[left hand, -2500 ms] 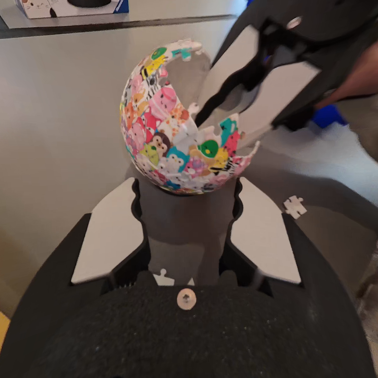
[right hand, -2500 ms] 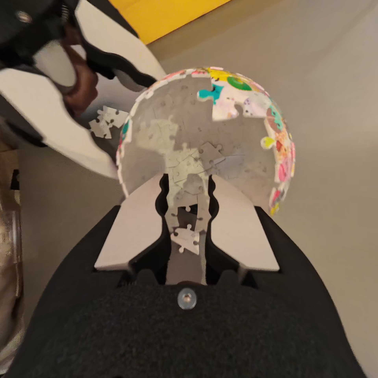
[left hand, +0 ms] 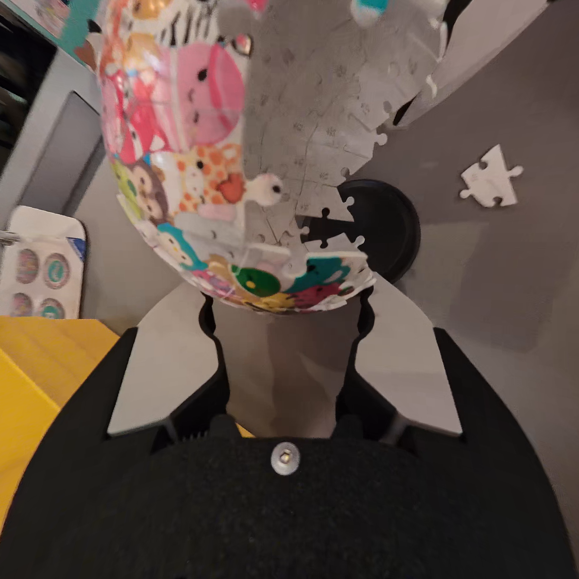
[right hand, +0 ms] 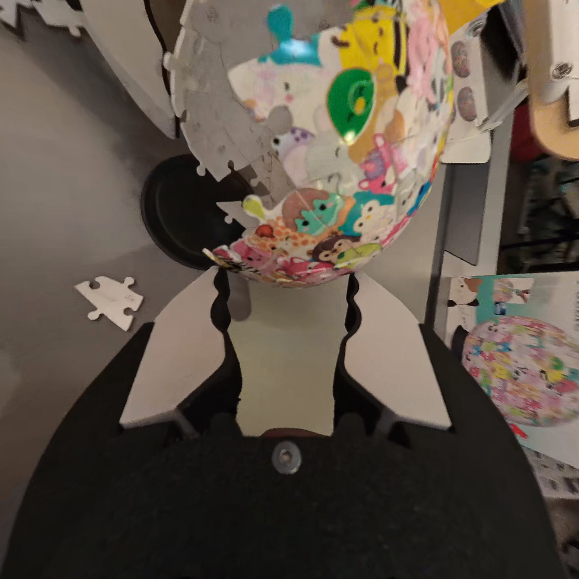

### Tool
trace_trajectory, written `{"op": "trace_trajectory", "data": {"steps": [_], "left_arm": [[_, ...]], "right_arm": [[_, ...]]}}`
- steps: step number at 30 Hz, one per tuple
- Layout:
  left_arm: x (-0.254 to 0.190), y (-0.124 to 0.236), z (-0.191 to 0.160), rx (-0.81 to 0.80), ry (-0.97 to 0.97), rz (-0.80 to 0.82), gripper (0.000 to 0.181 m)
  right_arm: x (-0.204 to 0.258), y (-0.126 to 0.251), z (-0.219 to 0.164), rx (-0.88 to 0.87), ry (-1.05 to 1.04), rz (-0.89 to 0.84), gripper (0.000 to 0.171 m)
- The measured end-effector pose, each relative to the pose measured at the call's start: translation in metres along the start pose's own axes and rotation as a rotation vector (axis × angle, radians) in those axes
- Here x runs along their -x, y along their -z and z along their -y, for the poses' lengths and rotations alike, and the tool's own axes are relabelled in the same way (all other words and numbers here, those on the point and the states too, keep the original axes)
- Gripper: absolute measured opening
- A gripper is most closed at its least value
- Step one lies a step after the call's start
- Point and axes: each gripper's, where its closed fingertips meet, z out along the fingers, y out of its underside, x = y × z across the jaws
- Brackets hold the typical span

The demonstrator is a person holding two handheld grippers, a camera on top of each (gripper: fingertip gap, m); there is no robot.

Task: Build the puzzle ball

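The puzzle ball [left hand: 203,150], a part-built shell with colourful cartoon animals outside and grey inside, is held up off the table between my two grippers. Its open side shows the grey inner face [left hand: 313,109], with a piece-shaped hole [left hand: 329,224] near the rim. My left gripper [left hand: 286,300] is open, fingertips against the ball's lower edge. My right gripper [right hand: 283,275] is open too, fingertips against the ball [right hand: 360,125] from the opposite side. The black round stand [left hand: 388,228] lies on the table behind the ball, also in the right wrist view [right hand: 175,213]. A loose white piece [left hand: 488,181] lies face down beside it [right hand: 109,300].
The puzzle's box [right hand: 517,360] with a ball picture stands at the right of the right wrist view. A printed leaflet [left hand: 40,260] and a yellow surface [left hand: 31,391] lie at the left. Several more loose pieces [right hand: 40,15] lie far left. My right tips are roughly 8 cm from the loose white piece [left hand: 488,181]. It is also in sight in the right wrist view [right hand: 113,297].
The ball has left the stand and is now held up between both grippers, close to both cameras. The right gripper's jaws are wider, and the piece seen between them earlier is gone.
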Motion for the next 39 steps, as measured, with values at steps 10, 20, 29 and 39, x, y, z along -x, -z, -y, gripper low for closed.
{"op": "trace_trajectory", "data": {"steps": [10, 20, 29, 39], "left_arm": [[-0.010, -0.002, -0.018, -0.018, -0.244, 0.251, 0.090], [-0.009, 0.003, -0.011, -0.084, -0.364, 0.421, 0.089], [0.000, 0.022, 0.004, -0.121, -0.438, 0.534, 0.089], [0.026, 0.045, 0.023, -0.133, -0.461, 0.603, 0.088]], "right_arm": [[0.024, -0.002, -0.008, 0.154, 0.201, -0.278, 0.063], [0.025, 0.007, -0.010, 0.227, 0.256, -0.524, 0.058], [0.016, 0.021, -0.004, 0.241, 0.304, -0.598, 0.062], [-0.012, 0.045, 0.017, 0.239, 0.377, -0.683, 0.061]]}}
